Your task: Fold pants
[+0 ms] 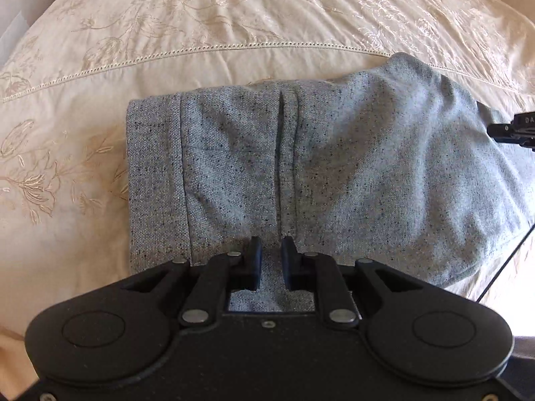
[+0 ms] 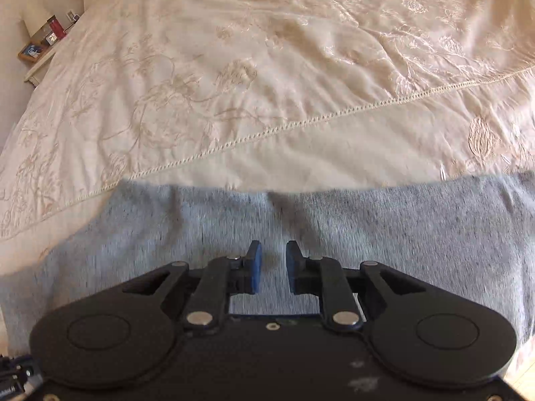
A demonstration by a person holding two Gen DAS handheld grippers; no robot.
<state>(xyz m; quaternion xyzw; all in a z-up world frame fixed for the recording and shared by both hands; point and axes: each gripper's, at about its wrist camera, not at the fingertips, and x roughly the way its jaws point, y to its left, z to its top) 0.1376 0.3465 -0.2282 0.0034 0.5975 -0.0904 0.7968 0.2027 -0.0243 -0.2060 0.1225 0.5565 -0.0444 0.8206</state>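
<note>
Grey speckled pants (image 1: 301, 173) lying on the cream bedspread (image 1: 200, 33) of a bed, near its front edge. Already folded over at least once: layered edges stacked at the left end, like hems one on top of the other, and a long crease running down the middle. Right end puffed up in a soft hump, not flat yet.

Left gripper (image 1: 271, 260) pointing down over the near edge of the pants, right by the crease. Fingers (image 1: 255, 260) spread a little, with only a narrow gap. No cloth pinched between them, as far as can be seen.

Right gripper (image 2: 273, 265) also pointing down over the grey cloth, farther to the right. Fingers (image 2: 256, 267) spread a little too, holding nothing. Cloth blurry in the right wrist view, so hard to tell more.

Probably more than halfway done. Pants now a short, thick bundle, not spread out long. Left to do, most likely: press down the puffy right end, maybe one more fold, then line up the edges so the pile sits neat.
</note>
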